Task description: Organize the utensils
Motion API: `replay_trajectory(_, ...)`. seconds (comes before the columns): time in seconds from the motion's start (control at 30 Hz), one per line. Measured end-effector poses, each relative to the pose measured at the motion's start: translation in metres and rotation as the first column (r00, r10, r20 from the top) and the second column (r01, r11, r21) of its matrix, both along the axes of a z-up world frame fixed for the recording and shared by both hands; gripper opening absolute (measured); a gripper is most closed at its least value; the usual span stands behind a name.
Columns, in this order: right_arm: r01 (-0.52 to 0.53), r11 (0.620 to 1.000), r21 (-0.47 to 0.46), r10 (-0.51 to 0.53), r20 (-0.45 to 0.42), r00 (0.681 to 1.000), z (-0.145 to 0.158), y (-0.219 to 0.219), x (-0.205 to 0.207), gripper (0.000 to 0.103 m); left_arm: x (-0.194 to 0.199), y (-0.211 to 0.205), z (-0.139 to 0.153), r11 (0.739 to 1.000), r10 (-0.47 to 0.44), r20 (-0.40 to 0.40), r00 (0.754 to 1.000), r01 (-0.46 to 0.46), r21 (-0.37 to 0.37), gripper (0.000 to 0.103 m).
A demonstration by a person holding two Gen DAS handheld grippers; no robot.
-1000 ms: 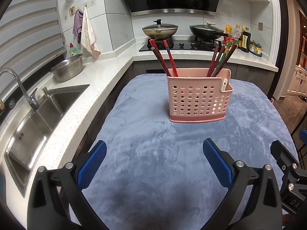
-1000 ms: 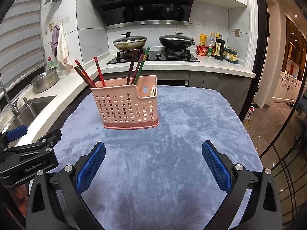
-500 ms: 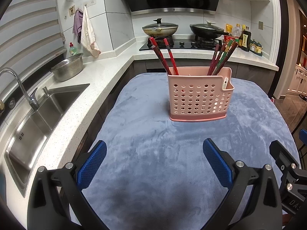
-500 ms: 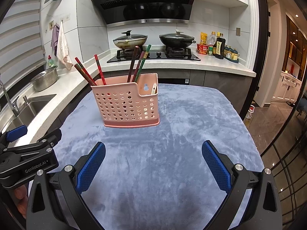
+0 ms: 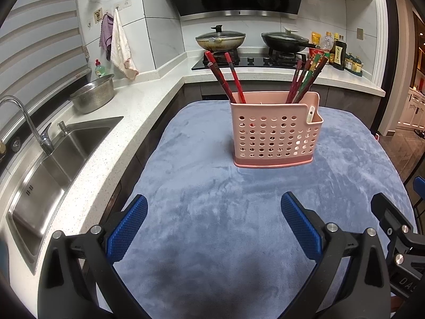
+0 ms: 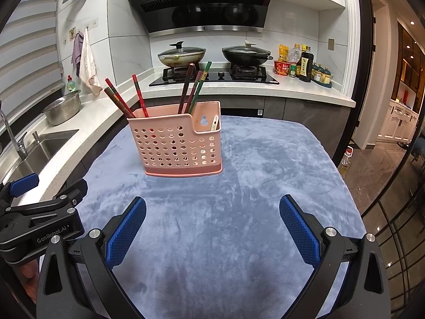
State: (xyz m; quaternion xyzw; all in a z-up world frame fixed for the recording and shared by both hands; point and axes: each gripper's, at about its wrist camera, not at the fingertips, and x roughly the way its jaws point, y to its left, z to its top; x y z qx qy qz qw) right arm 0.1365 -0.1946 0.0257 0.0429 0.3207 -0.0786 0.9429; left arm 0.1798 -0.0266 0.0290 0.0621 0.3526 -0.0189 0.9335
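A pink perforated utensil holder (image 5: 276, 133) stands upright on the blue-grey cloth (image 5: 212, 212); it also shows in the right wrist view (image 6: 178, 143). Red chopsticks (image 5: 225, 77) lean in its left compartment, darker red and green ones (image 5: 305, 77) in its right. A white utensil tip (image 6: 214, 122) sticks out of the small side pocket. My left gripper (image 5: 213, 226) is open and empty, well short of the holder. My right gripper (image 6: 212, 226) is open and empty too, beside the left one.
A steel sink (image 5: 53, 159) and faucet (image 5: 24, 117) lie left of the cloth, with a metal bowl (image 5: 93, 97) on the white counter. Two lidded woks (image 5: 220, 40) sit on the stove behind. Bottles (image 6: 305, 63) stand at the back right. The table's right edge drops to the floor.
Both grippers have drifted slightly; the holder sits a little lower and to the right in both views. Both grippers stay open and empty.
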Motion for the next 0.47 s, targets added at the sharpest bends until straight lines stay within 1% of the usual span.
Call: replay_trajectory(0.47, 0.001, 1.0, -0.008, -0.001, -0.021, 1.0, -0.0043, 0.001, 0.0057, 0.096, 0.0037, -0.002, -0.0026, 1.0, -0.001, -0.006, 1.0, 0.001, 0.01, 0.096)
